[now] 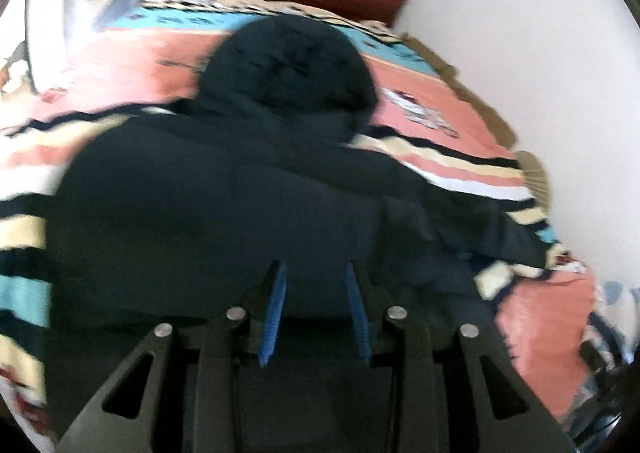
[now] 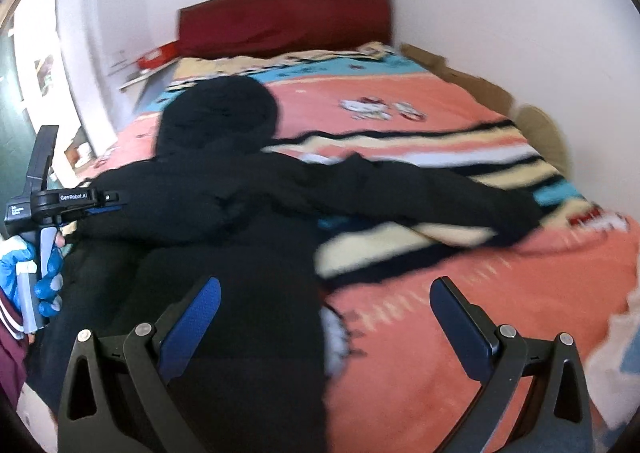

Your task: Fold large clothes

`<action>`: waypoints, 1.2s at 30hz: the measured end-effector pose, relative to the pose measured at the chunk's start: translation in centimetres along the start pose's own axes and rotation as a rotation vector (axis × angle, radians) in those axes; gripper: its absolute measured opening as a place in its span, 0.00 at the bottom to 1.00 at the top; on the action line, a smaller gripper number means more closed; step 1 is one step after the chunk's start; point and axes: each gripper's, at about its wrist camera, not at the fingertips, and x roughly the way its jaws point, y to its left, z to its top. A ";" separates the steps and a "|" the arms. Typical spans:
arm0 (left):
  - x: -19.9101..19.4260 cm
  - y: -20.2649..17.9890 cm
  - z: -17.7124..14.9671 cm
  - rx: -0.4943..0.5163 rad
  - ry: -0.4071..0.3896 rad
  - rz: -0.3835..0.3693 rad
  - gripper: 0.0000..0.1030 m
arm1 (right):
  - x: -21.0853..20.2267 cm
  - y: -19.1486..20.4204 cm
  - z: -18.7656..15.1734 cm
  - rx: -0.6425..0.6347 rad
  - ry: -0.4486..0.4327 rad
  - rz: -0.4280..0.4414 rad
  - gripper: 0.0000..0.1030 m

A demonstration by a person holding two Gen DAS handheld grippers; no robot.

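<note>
In the right wrist view the right tool (image 2: 326,295) has its two fingers spread wide, and they hold nothing; the left finger (image 2: 200,305) is over the dark lower part of a black hooded jacket (image 2: 240,205), and the right finger is over the bare orange part of the blanket (image 2: 460,253). In the left wrist view the left tool (image 1: 316,273) has its blue pads (image 1: 276,301) a moderate gap apart with dark cloth between them; the picture is blurred and I cannot tell if they pinch the cloth or only hang above it. The same tool shows at the left edge of the right wrist view (image 2: 108,203), held by a hand in a blue glove (image 2: 44,273) and touching or just above the left shoulder of the jacket. The jacket lies flat on the bed (image 2: 480,93), its body near both tools, one sleeve (image 2: 460,201) stretched to the right across the striped part of the blanket, and its hood (image 2: 224,109) farther away. Behind the hood stands a dark red headboard (image 2: 284,21) at the white wall (image 2: 520,13). Far left, beside the bed, lie some papers and a red thing (image 2: 154,57), too blurred to name.
</note>
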 end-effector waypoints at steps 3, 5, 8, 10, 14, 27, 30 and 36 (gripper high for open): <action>-2.0 4.3 1.3 -0.023 -0.018 0.101 0.34 | 1.7 3.8 2.4 -0.063 -0.013 0.047 1.00; -2.8 6.7 2.1 -0.040 -0.035 0.161 0.37 | 3.2 6.3 3.9 -0.100 -0.012 0.082 0.99; -3.0 10.1 3.2 -0.072 -0.044 0.199 0.37 | 6.3 10.3 6.0 -0.147 -0.009 0.127 0.99; -2.2 11.8 3.6 -0.087 -0.040 0.219 0.37 | 8.7 12.7 7.1 -0.176 -0.003 0.142 0.99; 1.2 13.3 2.8 -0.113 -0.009 0.211 0.37 | 14.0 16.3 8.3 -0.205 0.042 0.173 0.99; 4.5 12.2 -1.4 -0.088 -0.002 0.276 0.44 | 24.2 11.9 5.0 -0.066 0.285 0.132 0.99; 2.4 11.8 -2.0 -0.108 -0.043 0.267 0.44 | 22.4 10.2 5.4 -0.051 0.255 0.131 0.99; -0.8 10.8 -4.7 -0.145 -0.032 0.209 0.44 | 18.7 3.1 6.3 0.041 0.184 0.088 0.99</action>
